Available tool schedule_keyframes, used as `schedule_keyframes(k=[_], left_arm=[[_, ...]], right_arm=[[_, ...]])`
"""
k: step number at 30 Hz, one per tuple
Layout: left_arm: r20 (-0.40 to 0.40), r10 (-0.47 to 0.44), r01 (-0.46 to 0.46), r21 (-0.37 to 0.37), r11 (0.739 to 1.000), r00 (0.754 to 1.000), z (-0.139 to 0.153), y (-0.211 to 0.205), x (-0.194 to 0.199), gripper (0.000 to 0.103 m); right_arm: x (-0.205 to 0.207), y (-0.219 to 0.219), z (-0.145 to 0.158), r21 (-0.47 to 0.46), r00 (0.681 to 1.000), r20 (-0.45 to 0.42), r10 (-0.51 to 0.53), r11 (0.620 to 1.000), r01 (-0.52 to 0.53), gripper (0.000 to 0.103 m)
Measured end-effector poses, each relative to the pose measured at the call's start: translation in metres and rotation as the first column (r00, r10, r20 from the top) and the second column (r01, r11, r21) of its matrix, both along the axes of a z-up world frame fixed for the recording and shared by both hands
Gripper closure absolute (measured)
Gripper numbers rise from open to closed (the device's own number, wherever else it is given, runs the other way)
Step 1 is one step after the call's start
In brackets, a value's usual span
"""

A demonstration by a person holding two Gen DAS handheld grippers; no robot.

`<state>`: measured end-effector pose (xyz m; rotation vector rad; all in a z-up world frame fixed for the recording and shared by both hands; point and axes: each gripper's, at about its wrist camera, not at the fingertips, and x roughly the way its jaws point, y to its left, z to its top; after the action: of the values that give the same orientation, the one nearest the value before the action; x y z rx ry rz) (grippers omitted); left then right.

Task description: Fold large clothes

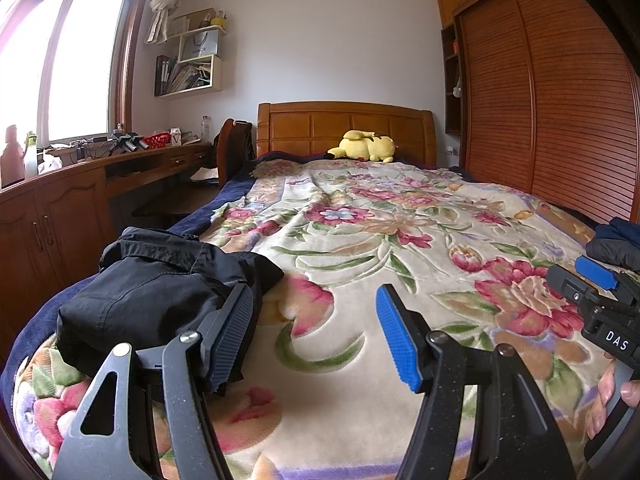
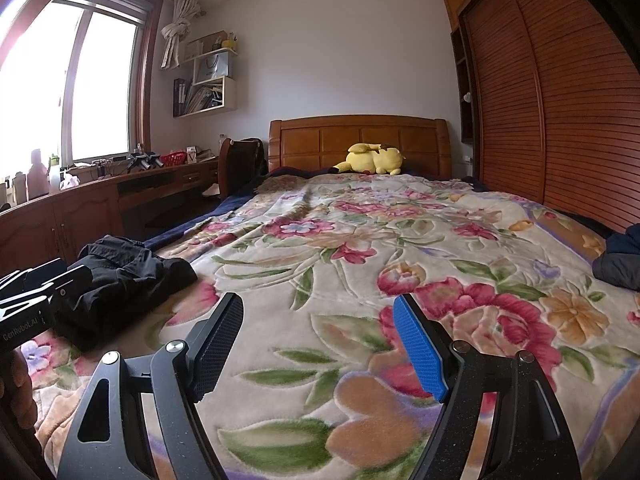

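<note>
- The bed (image 2: 520, 216) filled most of both views, covered by a cream blanket (image 1: 360, 248) with red and pink flowers over a navy sheet.
- A wardrobe (image 1: 540, 92) with slatted wooden doors ran along the bed's right side.
- A wooden desk (image 1: 120, 168) stood along the left wall under the window (image 1: 68, 60), cluttered with bottles, cables and a red basket (image 1: 157, 139).
- The headboard (image 2: 356, 140) closed off the far end, with a yellow plush (image 2: 374, 159) lying just in front of it.
- The black garment (image 1: 160, 284) lay bunched in a loose heap near the bed's front left corner (not spread flat, not yet folded).
- A second pile of dark blue clothes (image 2: 620, 260) sat at the bed's right edge, well apart from the black one.
- The left hand-held gripper (image 1: 316, 328) hovered low over the blanket with its jaws spread wide and holding nothing; its dark finger (image 1: 232, 332) was against or just over the edge of the black garment, and I could not tell whether they touched.
- The right hand-held gripper (image 2: 320, 344) was likewise wide apart and empty above the bare blanket, near the bed's foot and to the right of the garment.
- Wall shelves (image 1: 192, 64) by the window held books and a bag.
</note>
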<state>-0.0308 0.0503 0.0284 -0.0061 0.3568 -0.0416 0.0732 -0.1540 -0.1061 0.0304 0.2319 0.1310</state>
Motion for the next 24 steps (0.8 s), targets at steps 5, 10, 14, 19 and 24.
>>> schedule_keyframes(k=[5, 10, 14, 19, 24], left_arm=[[0.001, -0.001, 0.001, -0.001, 1.0, 1.0, 0.001, 0.0, 0.0003, 0.038], [0.001, 0.0, 0.0, -0.002, 1.0, 1.0, 0.0003, 0.0002, 0.0, 0.038], [0.0, -0.002, 0.002, 0.0, 1.0, 1.0, -0.0003, 0.0001, -0.0004, 0.038], [0.002, -0.001, 0.001, -0.001, 1.0, 1.0, -0.0009, -0.0003, -0.0006, 0.038], [0.002, 0.001, -0.001, -0.001, 1.0, 1.0, -0.0012, -0.0003, -0.0009, 0.038]], right_arm=[[-0.0004, 0.0006, 0.0003, 0.0, 1.0, 0.002, -0.001, 1.0, 0.001, 0.024], [-0.0006, 0.0006, 0.0003, 0.002, 1.0, 0.003, -0.001, 1.0, 0.001, 0.024], [-0.0019, -0.0001, 0.0007, 0.005, 1.0, 0.008, -0.002, 1.0, 0.002, 0.024], [-0.002, 0.0002, 0.0001, 0.005, 1.0, 0.008, -0.004, 1.0, 0.004, 0.024], [-0.0021, 0.0001, -0.0005, 0.006, 1.0, 0.011, -0.004, 1.0, 0.004, 0.024]])
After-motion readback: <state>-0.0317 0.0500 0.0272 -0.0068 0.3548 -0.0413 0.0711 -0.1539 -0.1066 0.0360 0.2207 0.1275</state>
